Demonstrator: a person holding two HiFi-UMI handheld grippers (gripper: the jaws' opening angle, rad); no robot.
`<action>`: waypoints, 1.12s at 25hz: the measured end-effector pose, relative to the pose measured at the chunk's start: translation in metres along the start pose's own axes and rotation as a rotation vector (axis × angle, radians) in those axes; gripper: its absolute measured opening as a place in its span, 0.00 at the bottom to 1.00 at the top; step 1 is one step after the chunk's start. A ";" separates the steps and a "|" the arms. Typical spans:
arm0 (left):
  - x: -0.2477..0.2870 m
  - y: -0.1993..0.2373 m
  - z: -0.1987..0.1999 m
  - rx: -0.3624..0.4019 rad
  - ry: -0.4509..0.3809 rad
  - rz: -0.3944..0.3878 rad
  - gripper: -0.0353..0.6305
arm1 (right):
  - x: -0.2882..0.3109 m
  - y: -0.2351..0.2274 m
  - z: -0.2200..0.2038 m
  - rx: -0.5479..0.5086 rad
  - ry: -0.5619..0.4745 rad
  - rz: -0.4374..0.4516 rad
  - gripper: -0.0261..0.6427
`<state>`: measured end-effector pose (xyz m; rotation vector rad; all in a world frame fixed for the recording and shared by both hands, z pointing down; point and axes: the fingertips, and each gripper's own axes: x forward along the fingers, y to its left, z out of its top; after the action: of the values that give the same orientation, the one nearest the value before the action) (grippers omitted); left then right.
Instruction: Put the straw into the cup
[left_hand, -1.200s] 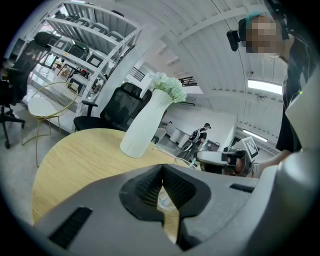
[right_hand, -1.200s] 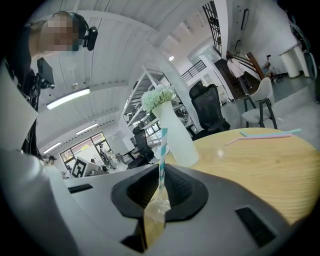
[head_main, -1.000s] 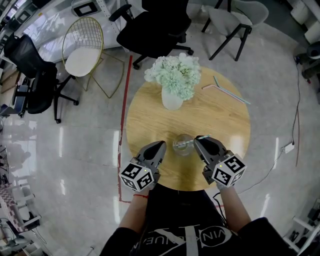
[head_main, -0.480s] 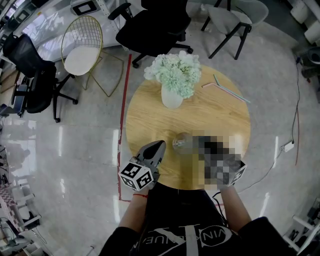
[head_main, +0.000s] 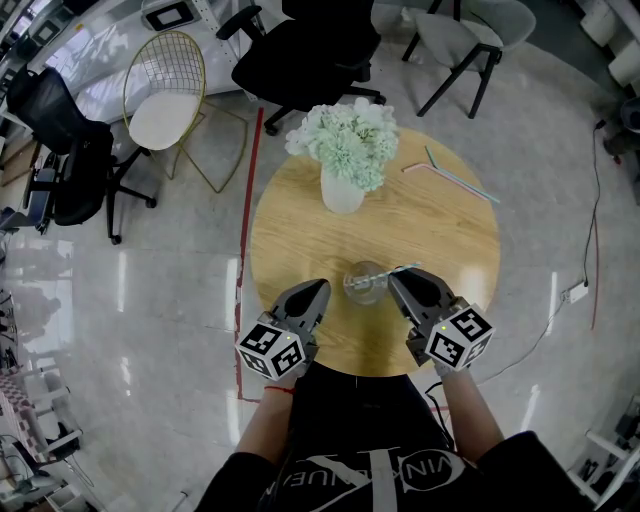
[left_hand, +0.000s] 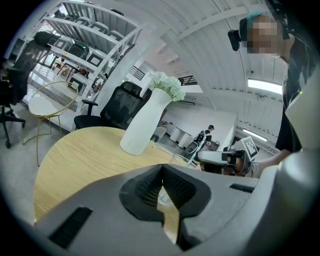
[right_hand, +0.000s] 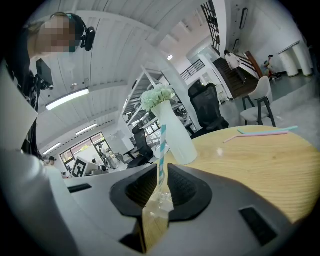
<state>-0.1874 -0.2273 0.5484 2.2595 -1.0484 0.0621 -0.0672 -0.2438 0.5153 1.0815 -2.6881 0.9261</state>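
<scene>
Head view: on the near edge of the round wooden table (head_main: 290, 235), the left gripper (head_main: 317, 290), jaws pressed together and empty, sits at 8 o'clock of the clear glass cup (head_main: 362, 291). The right gripper (head_main: 402, 280), at 3 o'clock, pinches the teal-and-white striped straw (head_main: 388, 271). Since a second ago its free end has slid further across the rim, so insertion looks close. Its long axis runs from 3 toward 9 o'clock, tip leading. Farther off at 12 o'clock stands a white vase of pale flowers (head_main: 342, 192).

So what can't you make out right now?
- How deep the straw sits in the cup: too small in the head view, and the right tongs cover it in the right gripper view.
- The cup in the left gripper view: mostly behind the left tongs.
- Any liquid in the cup: too small to tell in the head view.
</scene>
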 end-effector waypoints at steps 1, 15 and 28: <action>0.000 0.000 -0.001 -0.001 0.000 0.001 0.06 | -0.001 0.000 -0.001 0.000 0.001 -0.001 0.10; -0.008 -0.009 -0.004 0.000 -0.014 0.033 0.06 | -0.012 -0.005 -0.005 0.021 0.011 -0.001 0.11; -0.020 -0.026 -0.007 0.007 -0.041 0.073 0.06 | -0.025 0.006 -0.007 0.021 0.012 0.068 0.06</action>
<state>-0.1812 -0.1971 0.5343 2.2374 -1.1537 0.0509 -0.0533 -0.2217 0.5109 0.9902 -2.7271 0.9710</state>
